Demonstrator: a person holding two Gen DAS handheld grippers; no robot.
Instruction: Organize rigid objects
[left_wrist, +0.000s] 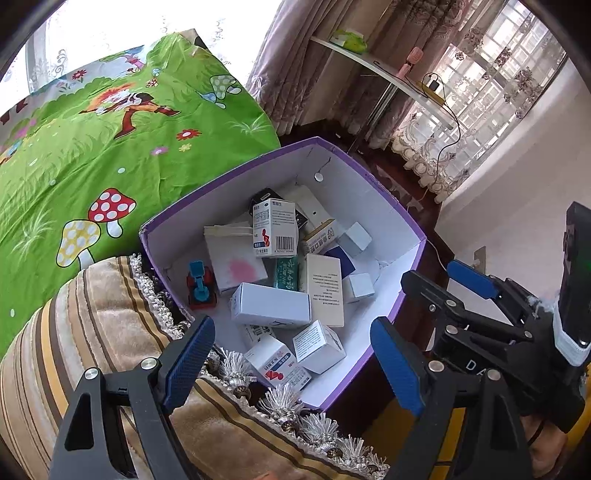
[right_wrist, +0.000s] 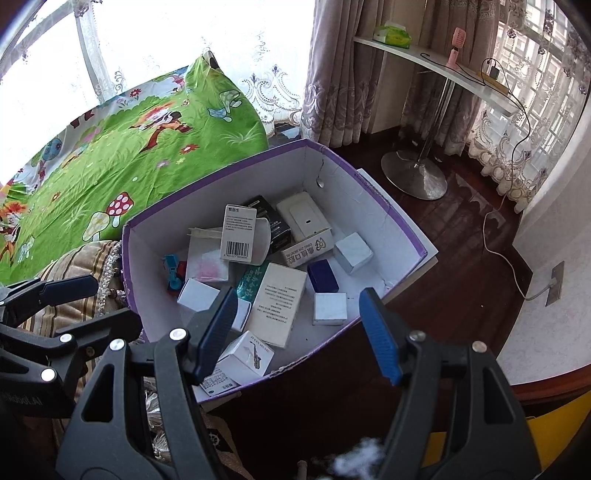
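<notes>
Left wrist view puts the purple box at frame centre, open-topped, white inside and filled with small cartons. A barcoded white carton stands upright toward the back; a tall cream carton with printed text lies near the middle beside a green packet. A red and blue toy sits against the box's left wall. 2 white cartons lie at the near end.

The left gripper hovers above that near end, its blue pads spread wide with nothing between them. The right gripper hangs over the box's lower right rim, jaws parted and empty; a saxophone-printed carton lies just beside its left pad.

A striped tasselled blanket lies at lower left, a green mushroom-print quilt at upper left, and a white shelf at upper right.
</notes>
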